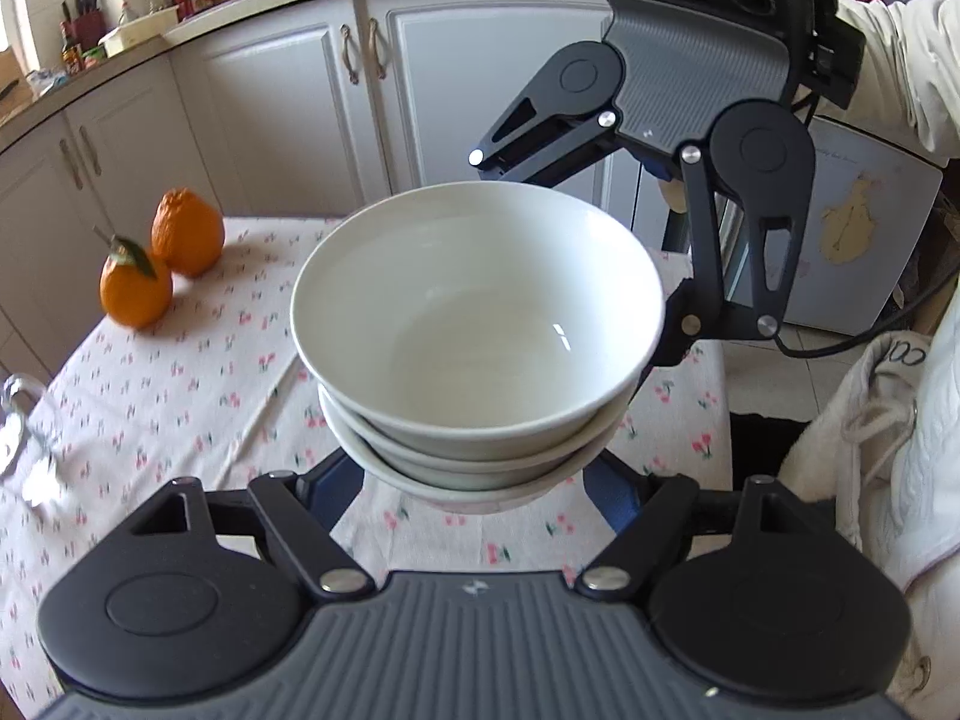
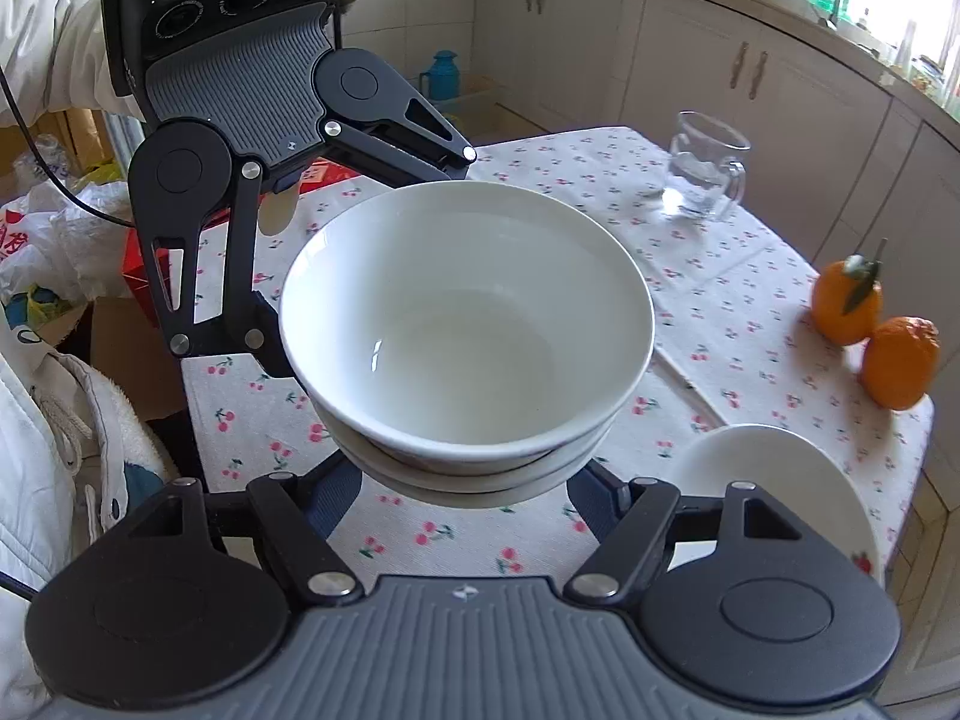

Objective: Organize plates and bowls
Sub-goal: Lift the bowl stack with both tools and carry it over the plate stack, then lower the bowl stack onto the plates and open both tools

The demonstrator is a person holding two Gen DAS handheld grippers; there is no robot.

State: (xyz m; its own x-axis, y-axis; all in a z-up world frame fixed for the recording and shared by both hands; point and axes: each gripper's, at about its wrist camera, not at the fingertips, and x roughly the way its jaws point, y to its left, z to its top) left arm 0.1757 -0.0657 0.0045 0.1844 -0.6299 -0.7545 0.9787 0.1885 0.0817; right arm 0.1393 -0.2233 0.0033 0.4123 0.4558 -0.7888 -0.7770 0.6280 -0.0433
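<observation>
A stack of white bowls (image 1: 480,324) is held above the cherry-print tablecloth (image 1: 198,396), between my two grippers. My left gripper (image 1: 474,480) is shut on the near side of the stack, its fingertips hidden under the bowls. My right gripper (image 1: 600,228) grips the far side of the stack. In the right wrist view the same stack (image 2: 468,324) fills the centre, with my right gripper (image 2: 468,486) shut on it and my left gripper (image 2: 336,240) opposite. A white plate (image 2: 774,480) lies on the table at the right.
Two oranges (image 1: 162,264) sit at the table's far left; they also show in the right wrist view (image 2: 876,330). A glass pitcher (image 2: 705,168) stands at the table's far side. White cabinets (image 1: 288,108) lie beyond. Bags and boxes (image 2: 54,252) crowd the floor.
</observation>
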